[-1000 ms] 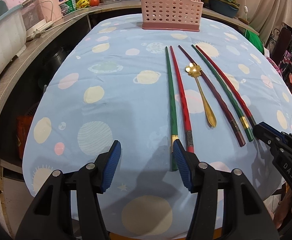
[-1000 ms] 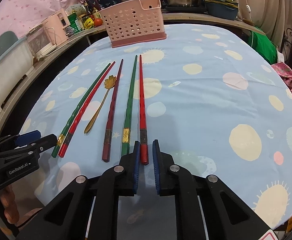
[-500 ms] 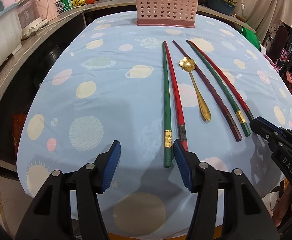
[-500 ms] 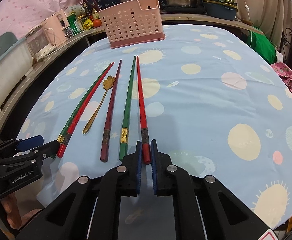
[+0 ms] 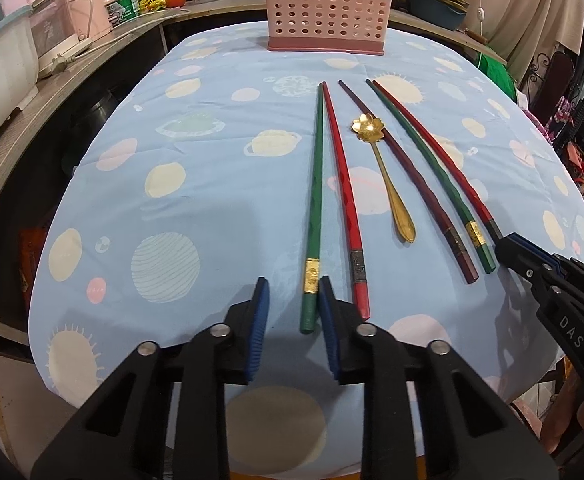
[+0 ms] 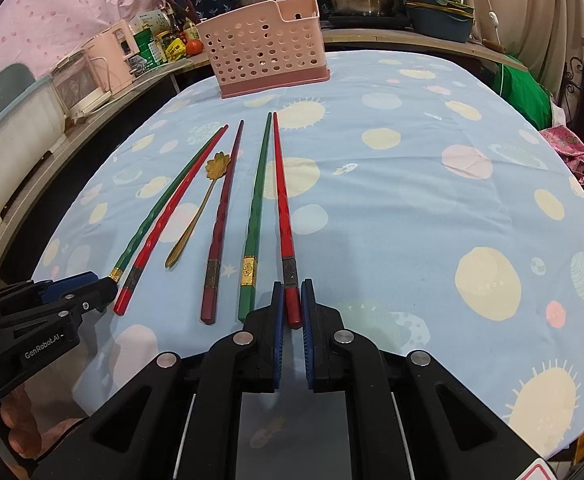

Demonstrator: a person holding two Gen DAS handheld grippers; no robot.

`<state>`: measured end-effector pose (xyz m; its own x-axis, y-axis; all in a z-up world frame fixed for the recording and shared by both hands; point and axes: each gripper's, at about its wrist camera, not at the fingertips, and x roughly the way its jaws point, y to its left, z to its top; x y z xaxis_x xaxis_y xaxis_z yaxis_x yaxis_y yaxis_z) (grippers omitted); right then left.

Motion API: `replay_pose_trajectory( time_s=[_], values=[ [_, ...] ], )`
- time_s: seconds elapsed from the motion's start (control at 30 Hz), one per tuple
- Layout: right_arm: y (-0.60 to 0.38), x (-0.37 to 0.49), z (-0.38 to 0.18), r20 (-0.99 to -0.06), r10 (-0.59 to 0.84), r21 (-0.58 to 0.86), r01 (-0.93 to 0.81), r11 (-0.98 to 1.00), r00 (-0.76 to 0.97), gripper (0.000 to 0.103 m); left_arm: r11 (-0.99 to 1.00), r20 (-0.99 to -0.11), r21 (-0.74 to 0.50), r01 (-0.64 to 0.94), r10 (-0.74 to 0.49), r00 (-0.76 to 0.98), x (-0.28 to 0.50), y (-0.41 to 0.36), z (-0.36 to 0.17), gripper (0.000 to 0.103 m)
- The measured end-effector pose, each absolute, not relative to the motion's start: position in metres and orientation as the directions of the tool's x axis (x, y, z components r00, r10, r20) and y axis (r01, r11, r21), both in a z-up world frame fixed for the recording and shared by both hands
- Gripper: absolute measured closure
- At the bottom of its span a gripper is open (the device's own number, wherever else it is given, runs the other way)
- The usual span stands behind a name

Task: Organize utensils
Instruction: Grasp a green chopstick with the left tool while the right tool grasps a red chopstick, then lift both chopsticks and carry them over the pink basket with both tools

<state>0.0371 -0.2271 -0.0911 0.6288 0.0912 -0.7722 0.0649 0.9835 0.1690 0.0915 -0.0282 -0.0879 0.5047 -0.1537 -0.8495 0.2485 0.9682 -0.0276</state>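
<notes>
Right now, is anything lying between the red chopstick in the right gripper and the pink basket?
Nothing visible does. The right gripper pinches the rightmost red chopstick, and only bare planet-print tablecloth lies ahead to the pink perforated plastic basket. The green chopstick lies alongside, left of it.

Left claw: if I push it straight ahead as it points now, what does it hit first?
The left claw would first meet the green chopstick, whose butt end already lies between its open fingers, close beside the right one.

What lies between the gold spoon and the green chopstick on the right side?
One dark maroon chopstick lies between the gold spoon and that green chopstick, seen in both wrist views.
</notes>
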Motion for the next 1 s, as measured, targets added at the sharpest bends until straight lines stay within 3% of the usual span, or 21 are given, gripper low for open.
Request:
replay_pose_trajectory(
  time_s=[0.13, 0.57, 1.0],
  values=[
    [-0.227, 0.037, -0.091, -0.772, 0.094, 0.17, 0.063, 0.983, 0.629, 0.095, 0.968, -0.853, -0.039, 0.246, -0.161, 0.497, 0.093, -0.027, -0.088, 0.094],
    [-0.228, 0.032, -0.074, -0.743, 0.095, 0.181, 0.061, 0.982, 0.662, 0.096, 0.968, -0.835, -0.095, 0.234, -0.205, 0.511, 0.095, -0.019, -0.069, 0.096],
    [-0.25, 0.029, -0.003, -0.618, 0.075, 0.22, 0.081, 0.972, 0.783, 0.096, 0.97, -0.752, -0.131, 0.205, -0.232, 0.616, 0.108, -0.003, -0.007, 0.096]
  ],
)
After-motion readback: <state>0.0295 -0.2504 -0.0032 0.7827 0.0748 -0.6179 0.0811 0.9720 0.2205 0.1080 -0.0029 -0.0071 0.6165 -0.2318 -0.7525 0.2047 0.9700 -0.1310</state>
